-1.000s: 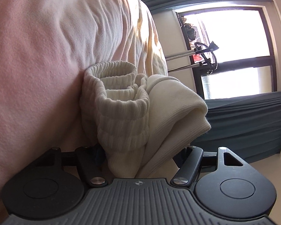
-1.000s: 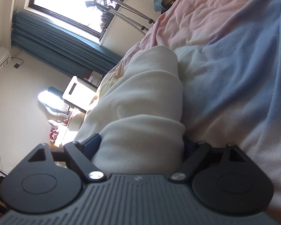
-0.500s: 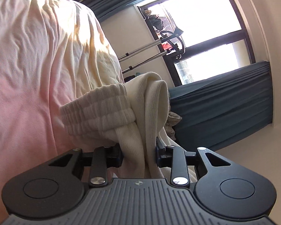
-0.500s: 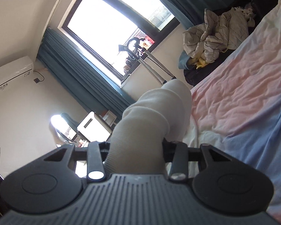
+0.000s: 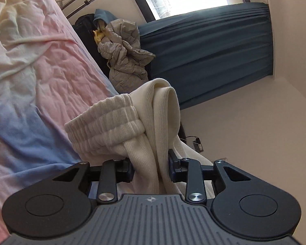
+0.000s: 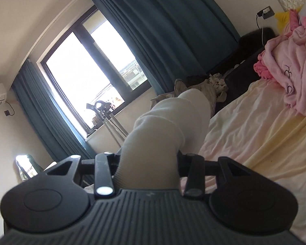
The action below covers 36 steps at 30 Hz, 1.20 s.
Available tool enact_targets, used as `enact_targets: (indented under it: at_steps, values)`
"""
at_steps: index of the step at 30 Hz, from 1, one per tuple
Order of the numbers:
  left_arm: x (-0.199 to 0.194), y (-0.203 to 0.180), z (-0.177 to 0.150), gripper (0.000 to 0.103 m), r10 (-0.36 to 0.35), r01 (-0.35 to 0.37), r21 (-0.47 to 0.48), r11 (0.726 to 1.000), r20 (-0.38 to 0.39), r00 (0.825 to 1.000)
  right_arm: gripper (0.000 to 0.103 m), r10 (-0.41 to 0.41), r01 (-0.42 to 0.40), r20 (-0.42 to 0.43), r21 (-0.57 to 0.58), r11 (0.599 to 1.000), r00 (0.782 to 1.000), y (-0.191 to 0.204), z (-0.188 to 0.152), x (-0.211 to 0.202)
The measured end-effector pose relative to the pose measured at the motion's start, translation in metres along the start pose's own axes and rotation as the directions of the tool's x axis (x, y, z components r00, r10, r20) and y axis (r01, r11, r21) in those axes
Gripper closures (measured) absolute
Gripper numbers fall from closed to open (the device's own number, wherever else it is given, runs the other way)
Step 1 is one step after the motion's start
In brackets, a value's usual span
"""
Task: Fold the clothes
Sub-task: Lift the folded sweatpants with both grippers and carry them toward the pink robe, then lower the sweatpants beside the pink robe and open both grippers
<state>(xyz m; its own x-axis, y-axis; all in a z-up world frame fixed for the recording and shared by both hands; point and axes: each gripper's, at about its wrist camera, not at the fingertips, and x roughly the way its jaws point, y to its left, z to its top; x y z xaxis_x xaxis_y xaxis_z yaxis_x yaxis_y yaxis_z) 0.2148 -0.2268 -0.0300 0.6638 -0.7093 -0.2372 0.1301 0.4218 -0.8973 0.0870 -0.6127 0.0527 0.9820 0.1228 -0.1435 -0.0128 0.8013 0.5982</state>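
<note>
A cream knit garment with a ribbed cuff (image 5: 120, 126) is bunched between the jaws of my left gripper (image 5: 151, 168), which is shut on it and holds it above the bed. My right gripper (image 6: 146, 163) is shut on a thick fold of the same cream garment (image 6: 173, 126), also lifted off the bed. The fingertips of both grippers are hidden by the cloth.
The bed sheet (image 5: 40, 71) in pink, blue and yellow lies to the left in the left wrist view and to the right in the right wrist view (image 6: 265, 132). A pink garment (image 6: 291, 61) lies on the bed. A grey quilted jacket (image 5: 124, 47) lies by the teal curtain (image 5: 210, 47).
Both grippers have closed tighter on the cream garment and lifted it off the bed. Both views have swung away from the sheet toward the window and the wall.
</note>
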Motion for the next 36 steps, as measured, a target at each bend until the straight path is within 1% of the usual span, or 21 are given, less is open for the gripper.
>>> enact_targets:
  at_steps: [2, 4, 5, 7, 9, 10, 11, 13, 14, 17, 20, 21, 22, 24, 26, 27, 28, 30, 32, 34, 36]
  values:
    - [0.036, 0.004, -0.014, 0.068, 0.002, -0.002, 0.007, 1.0, -0.047, 0.999, 0.06, -0.051, 0.051, 0.014, -0.041, 0.998, 0.999, -0.027, 0.006, -0.007]
    - [0.068, 0.009, -0.029, 0.068, 0.026, -0.021, 0.061, 0.998, -0.08, 0.996, 0.059, -0.098, 0.099, 0.026, -0.069, 0.993, 0.995, -0.055, 0.008, -0.011]
    - [0.08, 0.013, -0.037, 0.068, 0.04, -0.031, 0.094, 0.995, -0.093, 0.995, 0.059, -0.128, 0.13, 0.019, -0.071, 0.989, 0.992, -0.073, 0.005, -0.012]
    - [0.099, 0.031, -0.053, 0.069, 0.044, -0.03, 0.131, 0.991, -0.107, 0.993, 0.059, -0.189, 0.187, -0.001, -0.112, 0.976, 0.982, -0.101, -0.01, -0.009]
    - [0.11, 0.047, -0.066, 0.069, 0.052, -0.032, 0.156, 0.987, -0.123, 0.991, 0.059, -0.251, 0.246, -0.054, -0.085, 0.966, 0.967, -0.137, -0.035, -0.006]
    - [0.114, 0.052, -0.074, 0.069, 0.044, -0.018, 0.181, 0.983, -0.141, 0.989, 0.059, -0.283, 0.281, -0.104, -0.037, 0.959, 0.953, -0.16, -0.049, -0.005]
    - [0.117, 0.055, -0.08, 0.069, 0.037, -0.003, 0.211, 0.977, -0.158, 0.987, 0.058, -0.32, 0.322, -0.148, -0.01, 0.947, 0.936, -0.176, -0.067, -0.003]
    - [0.118, 0.055, -0.087, 0.067, 0.047, 0.009, 0.305, 0.952, -0.176, 0.983, 0.054, -0.342, 0.358, -0.201, 0.05, 0.932, 0.918, -0.205, -0.092, -0.007]
    - [0.118, 0.054, -0.089, 0.067, 0.059, 0.007, 0.337, 0.942, -0.185, 0.981, 0.054, -0.308, 0.334, -0.193, 0.121, 0.935, 0.932, -0.213, -0.109, -0.015]
    - [0.114, 0.053, -0.09, 0.066, 0.086, -0.005, 0.379, 0.926, -0.199, 0.976, 0.053, -0.293, 0.319, -0.173, 0.153, 0.935, 0.94, -0.217, -0.114, -0.018]
    - [0.104, 0.045, -0.092, 0.064, 0.123, -0.032, 0.406, 0.913, -0.202, 0.972, 0.05, -0.319, 0.355, -0.209, 0.166, 0.92, 0.925, -0.208, -0.106, -0.016]
    - [0.101, 0.041, -0.093, 0.059, 0.141, -0.044, 0.42, 0.906, -0.202, 0.969, 0.045, -0.334, 0.373, -0.218, 0.173, 0.911, 0.917, -0.207, -0.103, -0.016]
    - [0.095, 0.034, -0.095, 0.052, 0.159, -0.056, 0.441, 0.896, -0.199, 0.967, 0.043, -0.362, 0.402, -0.222, 0.174, 0.899, 0.905, -0.194, -0.096, -0.022]
    - [0.077, 0.015, -0.1, 0.045, 0.189, -0.073, 0.506, 0.859, -0.182, 0.965, 0.043, -0.398, 0.437, -0.225, 0.161, 0.885, 0.889, -0.182, -0.088, -0.031]
    - [0.061, 0.0, -0.099, 0.036, 0.206, -0.082, 0.56, 0.824, -0.161, 0.965, 0.043, -0.434, 0.467, -0.22, 0.128, 0.875, 0.874, -0.17, -0.079, -0.04]
    - [0.053, -0.007, -0.098, 0.026, 0.217, -0.091, 0.588, 0.804, -0.148, 0.965, 0.043, -0.454, 0.48, -0.209, 0.097, 0.872, 0.866, -0.163, -0.075, -0.045]
    - [0.044, -0.015, -0.097, 0.024, 0.224, -0.097, 0.612, 0.785, -0.134, 0.965, 0.043, -0.472, 0.49, -0.182, 0.064, 0.87, 0.863, -0.155, -0.072, -0.051]
    - [0.025, -0.029, -0.093, 0.02, 0.225, -0.103, 0.653, 0.751, -0.106, 0.969, 0.042, -0.497, 0.505, -0.123, 0.035, 0.863, 0.859, -0.141, -0.069, -0.064]
    - [0.008, -0.04, -0.089, 0.016, 0.233, -0.117, 0.68, 0.724, -0.081, 0.969, 0.04, -0.512, 0.515, -0.135, -0.01, 0.857, 0.849, -0.124, -0.069, -0.066]
    - [-0.01, -0.05, -0.084, 0.011, 0.243, -0.133, 0.707, 0.694, -0.057, 0.968, 0.04, -0.501, 0.494, -0.104, -0.083, 0.865, 0.859, -0.098, -0.071, -0.068]
    - [-0.034, -0.063, -0.079, 0.009, 0.27, -0.172, 0.736, 0.655, -0.015, 0.963, 0.041, -0.463, 0.448, -0.091, -0.148, 0.882, 0.882, -0.066, -0.072, -0.067]
